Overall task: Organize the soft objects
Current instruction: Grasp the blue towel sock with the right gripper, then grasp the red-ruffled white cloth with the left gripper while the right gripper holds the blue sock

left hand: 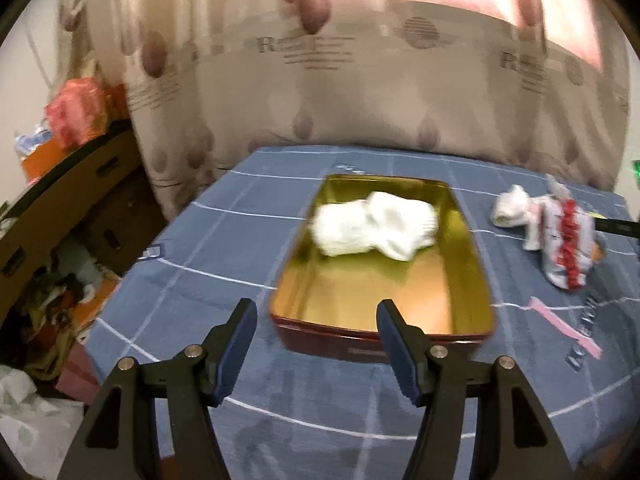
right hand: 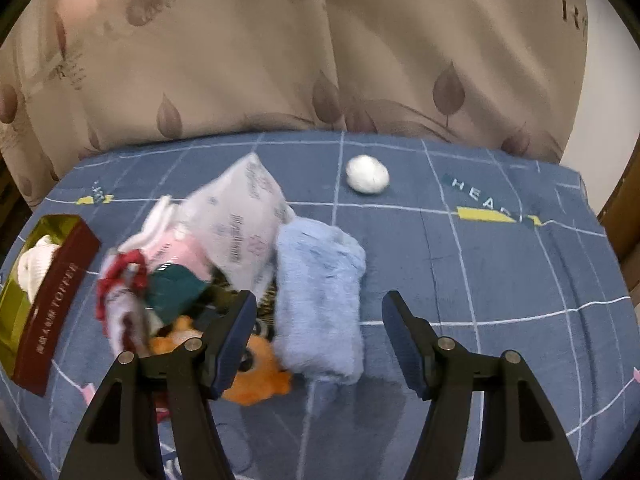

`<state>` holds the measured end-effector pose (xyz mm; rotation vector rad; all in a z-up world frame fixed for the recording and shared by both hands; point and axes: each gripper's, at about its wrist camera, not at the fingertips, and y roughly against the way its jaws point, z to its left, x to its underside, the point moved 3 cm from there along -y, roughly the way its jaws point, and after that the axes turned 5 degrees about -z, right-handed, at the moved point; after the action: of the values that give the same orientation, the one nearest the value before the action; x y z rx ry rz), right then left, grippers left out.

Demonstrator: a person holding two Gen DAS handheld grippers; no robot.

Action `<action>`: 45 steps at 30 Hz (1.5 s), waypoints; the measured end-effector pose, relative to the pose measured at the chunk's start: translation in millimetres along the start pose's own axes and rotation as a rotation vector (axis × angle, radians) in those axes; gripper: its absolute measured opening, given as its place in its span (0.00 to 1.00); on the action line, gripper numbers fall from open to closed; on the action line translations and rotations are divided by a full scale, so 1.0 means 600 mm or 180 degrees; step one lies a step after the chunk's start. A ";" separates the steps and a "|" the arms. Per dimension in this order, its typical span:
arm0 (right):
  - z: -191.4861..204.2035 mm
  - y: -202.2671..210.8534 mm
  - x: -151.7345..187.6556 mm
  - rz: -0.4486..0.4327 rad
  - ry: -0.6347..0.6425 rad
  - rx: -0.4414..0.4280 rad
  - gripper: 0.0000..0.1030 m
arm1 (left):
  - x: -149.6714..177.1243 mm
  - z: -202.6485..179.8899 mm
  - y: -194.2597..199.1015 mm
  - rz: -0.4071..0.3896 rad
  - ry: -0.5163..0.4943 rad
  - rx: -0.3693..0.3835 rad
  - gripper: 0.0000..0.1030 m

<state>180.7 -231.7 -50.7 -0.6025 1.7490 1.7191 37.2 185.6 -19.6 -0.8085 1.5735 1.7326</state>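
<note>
A gold-lined tin (left hand: 464, 240) with dark red walls sits on the blue bedspread and holds white socks (left hand: 372, 224) at its far end. My left gripper (left hand: 316, 344) hovers open and empty before the tin's near wall. In the right wrist view the tin (right hand: 56, 292) is at the left. Beside it lies a pile: a white printed pouch (right hand: 236, 220), red-trimmed socks (right hand: 120, 280), a teal piece (right hand: 176, 288) and an orange plush toy (right hand: 260, 380). A folded light blue fluffy cloth (right hand: 320, 296) lies just beyond my right gripper (right hand: 320, 344), which is open and empty.
A white sock ball (right hand: 367, 174) lies alone farther back on the bed. A beige leaf-print curtain (right hand: 280, 60) hangs behind the bed. Cardboard boxes (left hand: 80, 184) and clutter fill the floor left of the bed. The sock pile (left hand: 560, 236) shows right of the tin.
</note>
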 end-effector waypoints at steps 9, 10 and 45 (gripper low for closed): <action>-0.005 -0.061 0.002 0.0128 -0.0054 -0.0022 0.61 | -0.026 -0.085 0.017 -0.0025 -0.0288 0.0328 0.62; -0.008 -0.067 0.004 0.0145 -0.0076 -0.0028 0.61 | -0.029 -0.097 0.015 -0.0015 -0.0316 0.0369 0.62; -0.054 -0.004 0.089 0.0064 -0.0072 0.0363 0.26 | -0.050 -0.498 -0.095 0.0282 -0.0751 0.1425 0.62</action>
<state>140.8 -258.9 -90.5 -0.5152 1.8287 1.6204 105.6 -109.9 -55.6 -0.3069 1.7571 1.3926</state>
